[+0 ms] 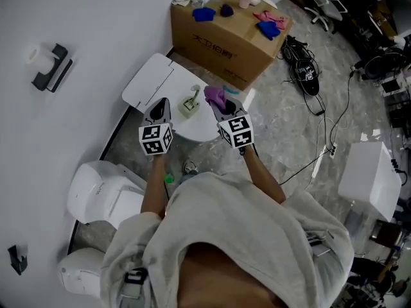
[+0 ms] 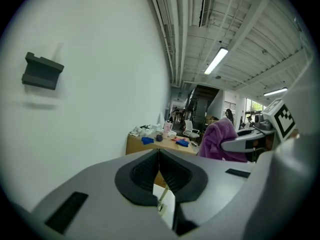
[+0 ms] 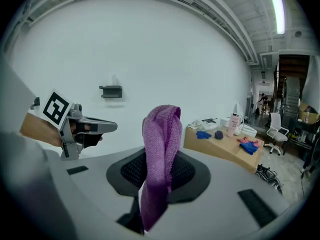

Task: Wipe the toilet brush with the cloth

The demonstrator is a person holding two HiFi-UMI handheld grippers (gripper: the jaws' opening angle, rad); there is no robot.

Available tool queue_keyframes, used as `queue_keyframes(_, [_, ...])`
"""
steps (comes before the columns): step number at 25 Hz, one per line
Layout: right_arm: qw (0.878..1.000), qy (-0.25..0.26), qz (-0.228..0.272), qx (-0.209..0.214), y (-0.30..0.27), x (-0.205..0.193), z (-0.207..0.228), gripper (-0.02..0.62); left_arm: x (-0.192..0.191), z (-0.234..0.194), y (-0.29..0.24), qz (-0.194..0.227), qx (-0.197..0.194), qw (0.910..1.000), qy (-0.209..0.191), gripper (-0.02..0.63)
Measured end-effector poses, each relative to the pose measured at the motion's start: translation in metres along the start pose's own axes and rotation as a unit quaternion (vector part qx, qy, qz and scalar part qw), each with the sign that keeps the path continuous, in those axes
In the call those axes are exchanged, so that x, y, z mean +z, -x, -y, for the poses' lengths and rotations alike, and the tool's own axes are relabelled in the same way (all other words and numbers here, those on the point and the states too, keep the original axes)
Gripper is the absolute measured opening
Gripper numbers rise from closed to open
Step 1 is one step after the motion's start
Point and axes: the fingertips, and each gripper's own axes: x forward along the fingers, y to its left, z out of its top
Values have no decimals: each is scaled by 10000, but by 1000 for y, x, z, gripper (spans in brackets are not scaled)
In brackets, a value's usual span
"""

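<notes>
A small cream toilet brush (image 1: 191, 105) stands in its square holder on a round white stand (image 1: 199, 128). My left gripper (image 1: 161, 102) hovers just left of the brush with its jaws shut and nothing between them. In the left gripper view (image 2: 159, 156) only a thin bit of the brush handle (image 2: 163, 198) shows below the closed pads. Just right of the brush, my right gripper (image 1: 221, 105) is shut on a purple cloth (image 1: 215, 96). That cloth (image 3: 161, 149) sticks up out of the jaws and droops below them in the right gripper view (image 3: 158, 170).
A white flat lid (image 1: 153, 82) lies behind the stand against the wall. Farther back is a cardboard box (image 1: 225, 34) with blue and pink cloths and a bottle on top. A white toilet (image 1: 103, 194) sits near left. Cables (image 1: 307, 76) trail across the floor at right.
</notes>
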Motion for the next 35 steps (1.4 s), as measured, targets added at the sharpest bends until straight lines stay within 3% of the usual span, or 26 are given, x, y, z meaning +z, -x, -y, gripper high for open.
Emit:
queue_keyframes(7, [9998,-178,-79,4,-15,2,7,101,-3,4,-15,-170,-134,9998,9,20])
queue_keyframes(13, [9988,-364,-133,289,-31,-5,15,101,-17,13,-24,-438,42,9990,46,20])
queue_keyframes(21, [9948,-578,-464,692,-62,-38,9,101,-34,19,-27,-717,303,9969,104,20])
queue_keyframes(35, [9851,-859,-1293,746,-102,-111,21,101,-58,12,-38,-946,452,9942,246,20])
